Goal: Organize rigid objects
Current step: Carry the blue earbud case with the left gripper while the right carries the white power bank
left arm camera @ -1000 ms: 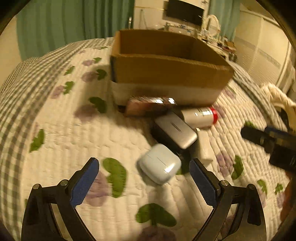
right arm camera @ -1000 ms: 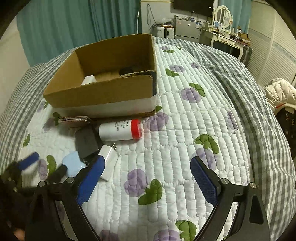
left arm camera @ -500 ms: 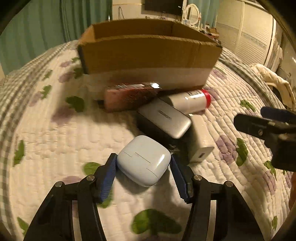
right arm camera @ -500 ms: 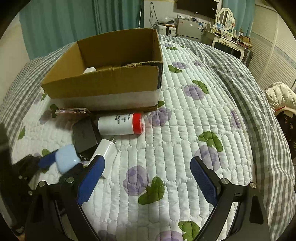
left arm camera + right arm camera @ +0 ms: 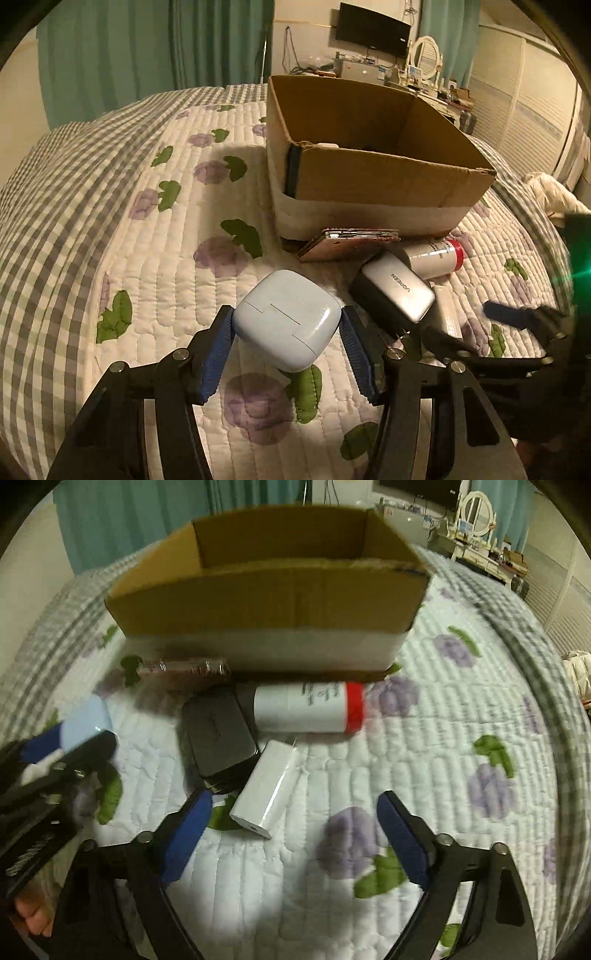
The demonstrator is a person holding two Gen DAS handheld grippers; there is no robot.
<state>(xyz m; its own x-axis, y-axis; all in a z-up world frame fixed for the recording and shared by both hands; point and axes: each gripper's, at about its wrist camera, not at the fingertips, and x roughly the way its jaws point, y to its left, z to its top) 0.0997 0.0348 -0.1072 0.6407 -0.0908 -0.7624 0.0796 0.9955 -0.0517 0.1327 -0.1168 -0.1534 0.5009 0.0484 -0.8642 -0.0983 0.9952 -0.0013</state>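
Cardboard box (image 5: 373, 177) is the landmark here: one open-topped box stands on the quilted bedspread (image 5: 155, 258), and five loose things lie on its near side. One pink phone (image 5: 347, 243) lies flat right against the box's front wall. One white bottle with a red cap (image 5: 308, 709) lies on its side just in front of the box. One grey charger block (image 5: 397, 291) sits in front of the phone and touches the bottle. One white adapter (image 5: 267, 786) lies further from the box than the charger block and just beside it. One pale blue earbud case (image 5: 288, 319) is furthest from the box, raised clear of the bedspread.

The left gripper (image 5: 287, 330) is clenched on the earbud case, a blue pad pressed to each side. The right gripper (image 5: 293, 825) hangs over the adapter with its fingers spread wide and nothing between them.

Inside the box, only a sliver of something white and a dark shape show over the front wall; what they are cannot be made out. The right wrist view is blurred, so the phone there is a smear. The adapter is mostly hidden behind the charger block in the left wrist view.
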